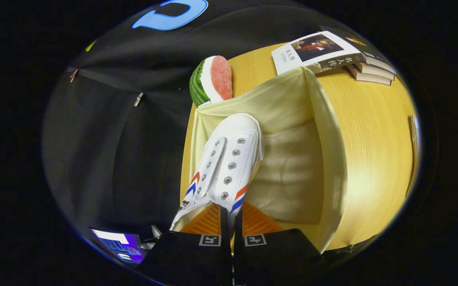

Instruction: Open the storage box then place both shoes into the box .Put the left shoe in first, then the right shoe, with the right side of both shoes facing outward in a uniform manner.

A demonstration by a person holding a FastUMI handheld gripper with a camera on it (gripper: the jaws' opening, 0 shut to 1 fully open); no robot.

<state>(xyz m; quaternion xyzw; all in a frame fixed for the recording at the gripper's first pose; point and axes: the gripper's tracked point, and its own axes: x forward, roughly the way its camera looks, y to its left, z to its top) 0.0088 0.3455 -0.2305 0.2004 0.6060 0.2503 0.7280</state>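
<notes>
A white canvas shoe [229,163] with red and blue stripes hangs from my gripper [231,216], whose two fingers are pressed close together on the edge of its opening. The shoe's toe points away from me, down into the open pale-yellow fabric storage box [292,99]. It lies along the box's left wall, over the box's bare bottom. The box stands open on a round wooden table [372,151]. The shoe's heel is hidden behind my fingers.
A watermelon-slice toy [212,80] stands just beyond the box's far left corner. A stack of books [332,53] lies at the far side of the table. A lit screen [119,245] sits low to the left of my fingers, beside the black cloth wall.
</notes>
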